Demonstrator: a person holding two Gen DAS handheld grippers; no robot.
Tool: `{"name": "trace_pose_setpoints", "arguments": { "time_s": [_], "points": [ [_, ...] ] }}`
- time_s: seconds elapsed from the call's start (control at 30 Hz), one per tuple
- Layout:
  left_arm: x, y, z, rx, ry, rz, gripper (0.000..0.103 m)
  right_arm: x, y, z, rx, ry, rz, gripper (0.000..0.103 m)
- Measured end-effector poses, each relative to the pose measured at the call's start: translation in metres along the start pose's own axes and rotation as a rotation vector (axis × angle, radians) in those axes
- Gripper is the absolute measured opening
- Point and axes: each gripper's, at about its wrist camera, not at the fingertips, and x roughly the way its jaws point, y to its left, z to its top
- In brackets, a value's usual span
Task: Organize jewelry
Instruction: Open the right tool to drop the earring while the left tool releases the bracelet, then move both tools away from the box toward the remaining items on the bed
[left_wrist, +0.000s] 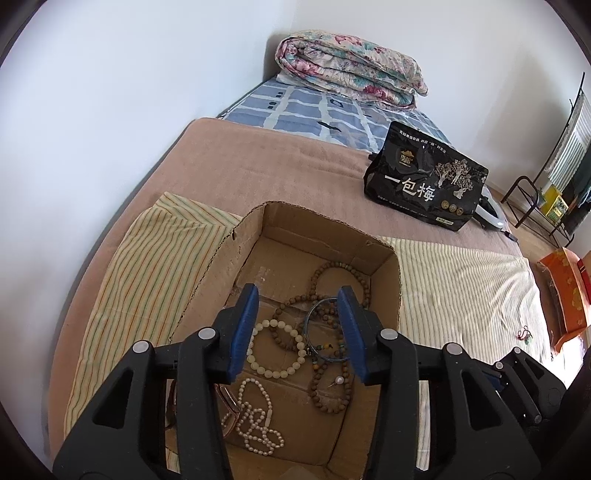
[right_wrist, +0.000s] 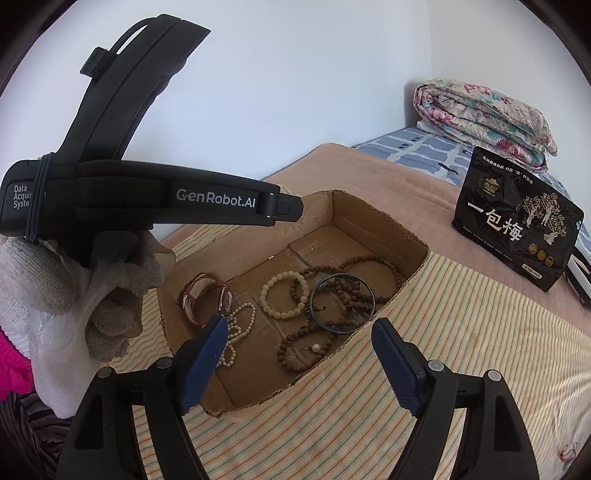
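Both hand-held grippers hang empty over a cardboard box (left_wrist: 388, 284) on a bed. The left hand-held gripper (left_wrist: 297, 295) stands partly open, the right hand-held gripper (right_wrist: 297, 325) wide. Below and ahead of their tips lie bead bracelets (right_wrist: 284, 294), a pearl strand (left_wrist: 255, 421) and a dark bangle (right_wrist: 340, 302).

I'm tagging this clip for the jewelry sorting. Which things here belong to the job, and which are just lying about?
Part of the job:
cardboard box
cream bead bracelet
brown bead strand
dark bangle
pearl necklace
watch

Just lying about:
black snack bag
folded floral quilt
striped cloth
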Motion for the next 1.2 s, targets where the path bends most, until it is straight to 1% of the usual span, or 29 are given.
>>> {"name": "trace_pose_setpoints", "arguments": {
  "time_s": [0.1,0.17,0.33,0.47,0.6,0.67,0.87,0.97,1.2],
  "points": [
    [-0.003,-0.003,0.000,0.008,-0.015,0.003,0.053,-0.002,0.000,0.000,0.003,-0.006,-0.008,0.087],
    [-0.005,-0.004,0.000,0.004,-0.019,0.005,0.059,-0.004,0.001,0.000,0.001,-0.010,-0.012,0.087],
    [-0.008,-0.004,-0.001,-0.006,-0.024,0.009,0.060,-0.009,0.001,-0.001,-0.001,-0.013,-0.021,0.089],
    [-0.011,-0.005,-0.002,-0.009,-0.039,0.015,0.067,-0.014,-0.001,-0.003,0.002,-0.016,-0.034,0.090],
    [-0.017,-0.011,-0.003,0.005,-0.056,0.024,0.068,-0.021,-0.006,-0.006,0.009,-0.020,-0.053,0.091],
    [-0.020,-0.014,-0.004,0.010,-0.063,0.030,0.071,-0.025,-0.008,-0.007,0.015,-0.023,-0.063,0.092],
    [-0.028,-0.026,-0.008,0.022,-0.080,0.032,0.072,-0.039,-0.015,-0.012,0.027,-0.034,-0.099,0.095],
    [-0.033,-0.033,-0.010,0.033,-0.093,0.031,0.072,-0.047,-0.017,-0.015,0.028,-0.045,-0.126,0.098],
    [-0.043,-0.051,-0.016,0.064,-0.118,0.020,0.074,-0.069,-0.023,-0.022,0.031,-0.067,-0.174,0.101]
  ]
}}
